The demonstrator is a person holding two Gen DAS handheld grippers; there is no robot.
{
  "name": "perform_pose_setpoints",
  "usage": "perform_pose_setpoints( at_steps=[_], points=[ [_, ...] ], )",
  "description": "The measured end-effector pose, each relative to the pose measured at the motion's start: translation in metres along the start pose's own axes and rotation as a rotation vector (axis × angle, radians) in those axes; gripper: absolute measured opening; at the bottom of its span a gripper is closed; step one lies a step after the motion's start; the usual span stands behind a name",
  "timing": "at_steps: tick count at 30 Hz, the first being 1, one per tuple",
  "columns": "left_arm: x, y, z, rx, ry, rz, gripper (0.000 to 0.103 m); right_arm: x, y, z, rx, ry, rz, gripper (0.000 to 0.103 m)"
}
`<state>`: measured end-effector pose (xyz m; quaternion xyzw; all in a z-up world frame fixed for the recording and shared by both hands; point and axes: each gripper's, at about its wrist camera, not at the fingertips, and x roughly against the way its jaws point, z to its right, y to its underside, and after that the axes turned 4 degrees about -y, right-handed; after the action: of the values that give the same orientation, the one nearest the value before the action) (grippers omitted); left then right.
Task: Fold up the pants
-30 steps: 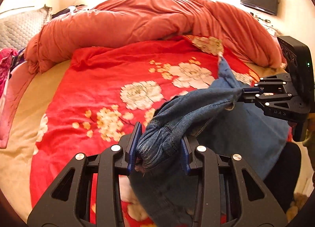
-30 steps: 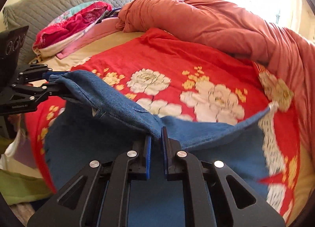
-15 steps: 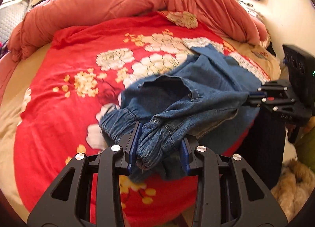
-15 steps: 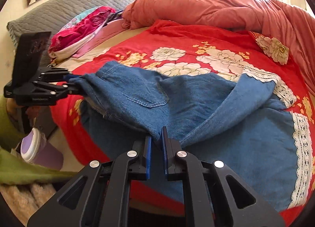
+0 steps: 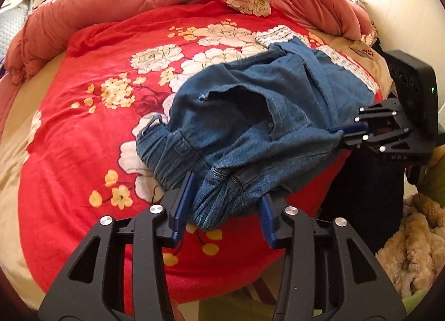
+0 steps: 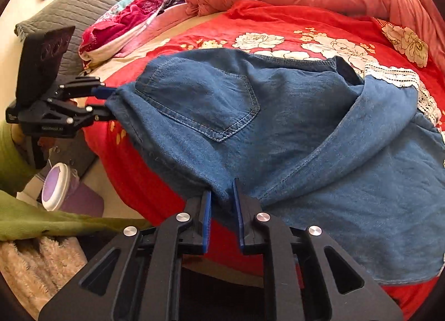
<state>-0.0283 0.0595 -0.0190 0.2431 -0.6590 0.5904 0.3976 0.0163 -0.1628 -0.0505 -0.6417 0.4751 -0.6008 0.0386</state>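
Both grippers' jaws opening, left gripper [image 5: 225, 206] and right gripper [image 6: 221, 204], limp heavy denim jeans [image 6: 278, 131] slack between my fingers; regrip thick waistband seams.

Left gripper [image 5: 226, 204] and right gripper [image 6: 221, 206] angled downward, jaws of both opening, denim between the fingers.

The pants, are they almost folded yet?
Not quite. The pants already lie doubled over on the red blanket, so one fold looks made. Both tools are opening: the left tool with the bunched waistband between its fingers, the right tool with a thin denim edge. Letting go, smoothing and probably another fold remain.
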Motion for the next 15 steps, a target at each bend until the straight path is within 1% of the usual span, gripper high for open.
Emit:
perform_pose_setpoints(
  at_steps=[1, 2, 3, 5, 6, 7, 9, 10, 12, 13, 15],
  points=[
    [0.001, 0.0, -0.002, 0.009, 0.001, -0.007, 0.04, 0.002, 0.0, 0.0, -0.008, -0.01, 0.006, 0.018],
    [0.002, 0.001, -0.004, 0.015, 0.001, -0.014, 0.044, 0.003, 0.0, 0.002, -0.012, -0.017, 0.005, 0.019],
    [0.004, 0.001, -0.008, 0.023, -0.003, -0.016, 0.051, 0.004, -0.001, 0.001, -0.012, -0.018, 0.005, 0.019],
    [0.014, 0.002, -0.018, 0.057, -0.003, -0.01, 0.052, 0.006, 0.001, 0.001, -0.016, -0.035, 0.009, 0.024],
    [0.019, 0.001, -0.021, 0.07, 0.008, -0.007, 0.052, 0.008, 0.0, 0.0, -0.02, -0.052, 0.012, 0.031],
    [0.025, 0.0, -0.023, 0.072, 0.007, 0.001, 0.052, 0.01, 0.0, -0.001, -0.025, -0.071, 0.015, 0.035],
    [0.037, -0.005, -0.023, 0.055, -0.032, 0.038, 0.052, 0.017, -0.001, -0.005, -0.02, -0.099, 0.033, 0.041],
    [0.043, -0.01, -0.021, 0.049, -0.042, 0.065, 0.052, 0.021, -0.001, -0.006, -0.016, -0.109, 0.041, 0.041],
    [0.053, -0.02, -0.018, 0.059, -0.018, 0.112, 0.052, 0.032, -0.002, -0.007, -0.015, -0.119, 0.072, 0.041],
    [0.057, -0.027, -0.014, 0.066, 0.0, 0.142, 0.052, 0.036, -0.003, -0.007, -0.018, -0.108, 0.089, 0.041],
    [0.053, -0.036, -0.004, 0.055, 0.037, 0.155, 0.052, 0.044, -0.008, -0.002, -0.052, -0.077, 0.131, 0.041]
  ],
)
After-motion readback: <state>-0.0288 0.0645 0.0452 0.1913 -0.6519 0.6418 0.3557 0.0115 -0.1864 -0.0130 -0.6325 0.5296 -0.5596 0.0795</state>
